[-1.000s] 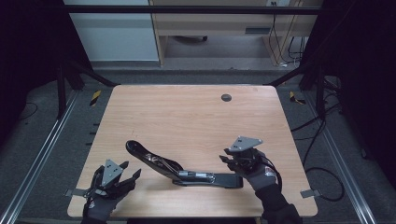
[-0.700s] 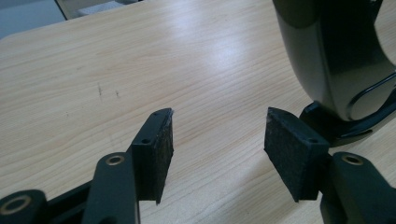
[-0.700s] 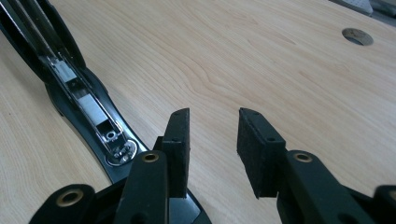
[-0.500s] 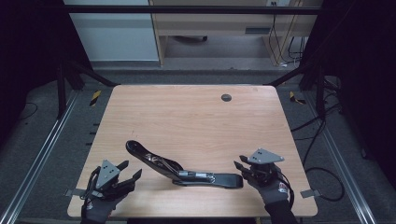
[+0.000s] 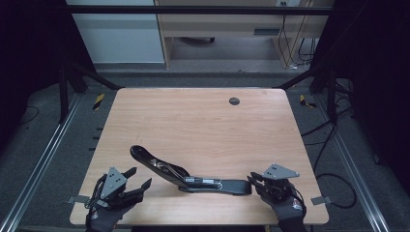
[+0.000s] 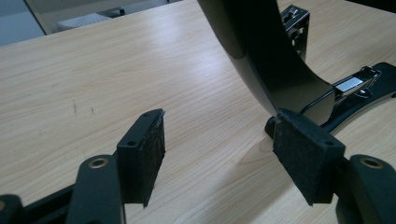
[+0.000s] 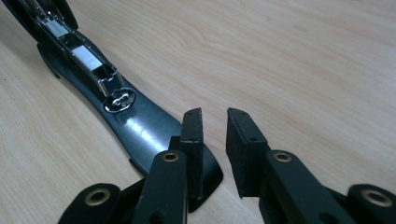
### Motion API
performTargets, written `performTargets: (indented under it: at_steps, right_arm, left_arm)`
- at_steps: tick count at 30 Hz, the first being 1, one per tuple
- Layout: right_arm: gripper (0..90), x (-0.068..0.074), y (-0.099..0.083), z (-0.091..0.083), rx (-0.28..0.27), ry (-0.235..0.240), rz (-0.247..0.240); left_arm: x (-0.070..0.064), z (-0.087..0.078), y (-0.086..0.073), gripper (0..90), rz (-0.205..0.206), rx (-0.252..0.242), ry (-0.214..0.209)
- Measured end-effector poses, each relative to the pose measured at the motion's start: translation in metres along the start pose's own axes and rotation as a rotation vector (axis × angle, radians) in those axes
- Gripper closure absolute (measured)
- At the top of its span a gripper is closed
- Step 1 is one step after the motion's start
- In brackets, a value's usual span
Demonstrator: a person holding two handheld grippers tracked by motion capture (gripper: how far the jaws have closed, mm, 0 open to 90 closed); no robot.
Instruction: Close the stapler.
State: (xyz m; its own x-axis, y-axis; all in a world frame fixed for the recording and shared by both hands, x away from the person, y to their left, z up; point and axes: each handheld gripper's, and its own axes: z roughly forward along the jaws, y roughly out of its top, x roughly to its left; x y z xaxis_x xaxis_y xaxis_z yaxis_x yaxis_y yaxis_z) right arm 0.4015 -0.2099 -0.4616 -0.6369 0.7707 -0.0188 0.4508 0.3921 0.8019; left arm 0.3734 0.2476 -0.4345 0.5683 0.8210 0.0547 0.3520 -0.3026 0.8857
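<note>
Your right gripper (image 7: 214, 135), jaws nearly together, hangs above the stapler's (image 5: 193, 175) base tip; your left gripper (image 6: 229, 144), jaws apart, waits beside its raised arm. The stapler looks rigid, heavy, glossy-slick: grip the flat base, near the desk's (image 5: 203, 125) front edge.

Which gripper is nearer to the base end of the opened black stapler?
Right. The right gripper sits at the tip of the stapler base, its fingers just over that end. The left gripper is open beside the raised arm, farther from the base tip.
</note>
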Motion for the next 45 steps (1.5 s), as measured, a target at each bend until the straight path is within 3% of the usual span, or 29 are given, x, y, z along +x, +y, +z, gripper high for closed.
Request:
performTargets:
  at_steps: [6, 20, 28, 45]
  right_arm:
    - [82.1, 0.002, -0.004, 0.003, 0.02, 0.016, 0.016]
    - [90.0, 0.005, -0.006, 0.006, 0.042, 0.042, -0.001]
    - [90.0, 0.006, -0.006, 0.009, 0.068, 0.064, -0.012]
    - [90.0, 0.006, -0.008, 0.003, 0.06, 0.073, -0.02]
  left_arm:
    - [-0.003, -0.002, 0.003, 32.1, -0.015, -0.017, -0.016]
    - [-0.009, -0.006, 0.01, 30.6, -0.027, -0.056, -0.034]
    - [-0.009, -0.005, 0.017, 30.1, -0.039, -0.077, -0.033]
    - [-0.009, -0.002, 0.031, 29.6, -0.051, -0.113, -0.017]
